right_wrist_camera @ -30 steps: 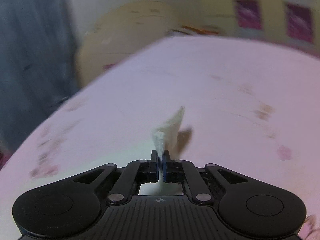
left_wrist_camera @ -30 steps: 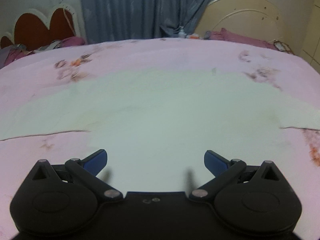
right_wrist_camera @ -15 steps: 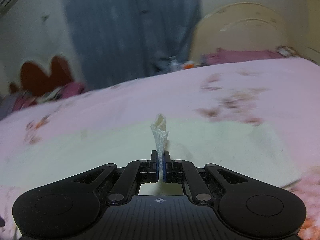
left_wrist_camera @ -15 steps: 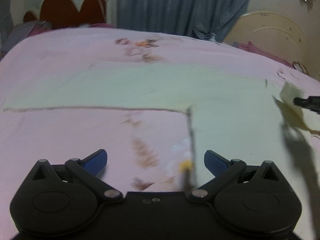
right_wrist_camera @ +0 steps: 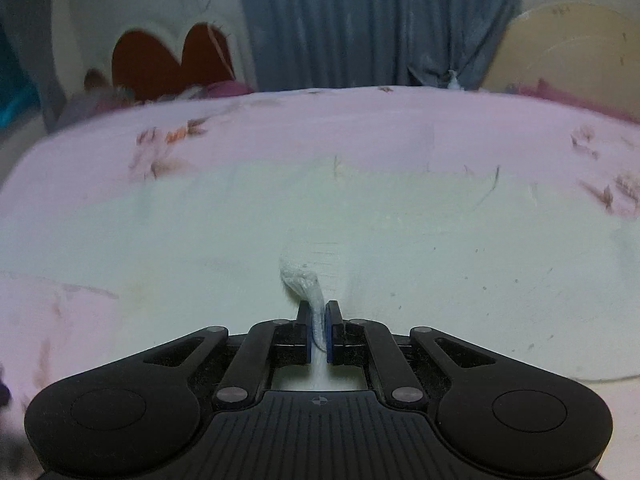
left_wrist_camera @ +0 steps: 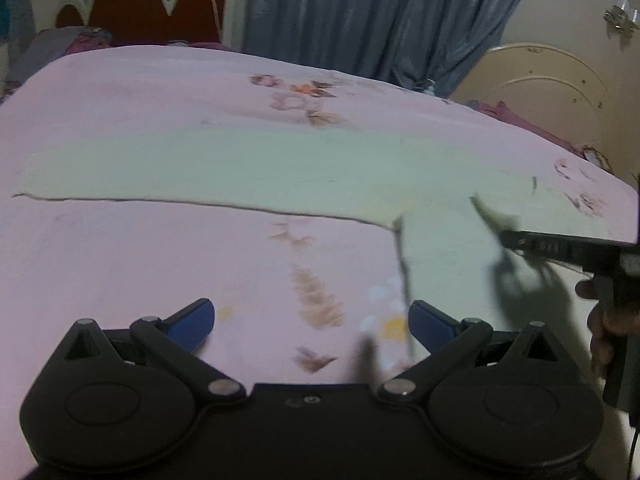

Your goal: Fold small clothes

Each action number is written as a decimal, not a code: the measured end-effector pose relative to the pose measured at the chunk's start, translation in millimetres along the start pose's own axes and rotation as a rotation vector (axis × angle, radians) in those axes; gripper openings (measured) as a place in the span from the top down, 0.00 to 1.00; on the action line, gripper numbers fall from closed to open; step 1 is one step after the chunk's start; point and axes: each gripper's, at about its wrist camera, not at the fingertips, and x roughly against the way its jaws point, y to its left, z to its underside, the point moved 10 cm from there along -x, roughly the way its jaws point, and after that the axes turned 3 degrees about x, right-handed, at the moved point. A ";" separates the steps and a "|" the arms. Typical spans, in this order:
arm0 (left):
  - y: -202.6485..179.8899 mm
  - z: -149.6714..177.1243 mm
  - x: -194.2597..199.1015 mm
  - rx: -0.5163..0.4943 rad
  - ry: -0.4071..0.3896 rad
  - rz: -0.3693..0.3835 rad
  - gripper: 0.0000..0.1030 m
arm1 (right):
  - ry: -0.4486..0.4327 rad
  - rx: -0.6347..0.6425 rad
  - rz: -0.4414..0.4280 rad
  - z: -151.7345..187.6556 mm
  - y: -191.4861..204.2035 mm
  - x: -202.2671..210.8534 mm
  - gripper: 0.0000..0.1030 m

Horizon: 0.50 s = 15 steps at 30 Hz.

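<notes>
A pale cream-white garment (left_wrist_camera: pixel 248 164) lies spread flat on the pink floral bedsheet (left_wrist_camera: pixel 120 264); its long left sleeve runs out to the left. It fills the middle of the right wrist view (right_wrist_camera: pixel 400 232). My left gripper (left_wrist_camera: pixel 311 318) is open and empty, low over the bare sheet just left of the garment's side edge. My right gripper (right_wrist_camera: pixel 319 334) is shut on a bunched fold of the garment's fabric (right_wrist_camera: pixel 302 280), held low over the garment's body. The right gripper also shows from the side at the right edge of the left wrist view (left_wrist_camera: pixel 560 246).
A red scalloped headboard (left_wrist_camera: pixel 140 12) and blue curtains (left_wrist_camera: pixel 360 12) stand behind the bed. A cream rounded bed end (left_wrist_camera: pixel 548 88) sits at the far right with pink bedding. The person's hand (left_wrist_camera: pixel 604 328) holds the right gripper's handle.
My right gripper has carried the pinched fabric from the right side in over the garment's body and lowered it. My left gripper has shifted left off the garment onto the bare sheet, still open.
</notes>
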 end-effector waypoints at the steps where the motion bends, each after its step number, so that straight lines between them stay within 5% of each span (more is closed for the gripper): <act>1: -7.2 -2.8 -3.2 0.004 0.006 0.022 0.00 | -0.019 0.013 0.002 0.0 0.3 6.9 0.47; 2: -18.1 -7.1 -7.6 0.013 0.009 0.054 0.00 | -0.068 0.020 -0.008 0.0 -1.8 19.5 0.24; 4: -39.2 -14.3 -16.4 0.013 0.005 0.114 0.08 | -0.068 0.003 -0.015 7.5 -14.2 32.7 0.25; 9: -115.6 -27.2 -52.1 -0.009 0.052 0.289 0.44 | -0.009 -0.152 0.042 40.3 -78.7 58.5 0.66; 15: -172.5 -24.9 -105.1 0.062 0.158 0.390 0.76 | -0.017 -0.305 0.119 69.4 -155.3 89.4 0.67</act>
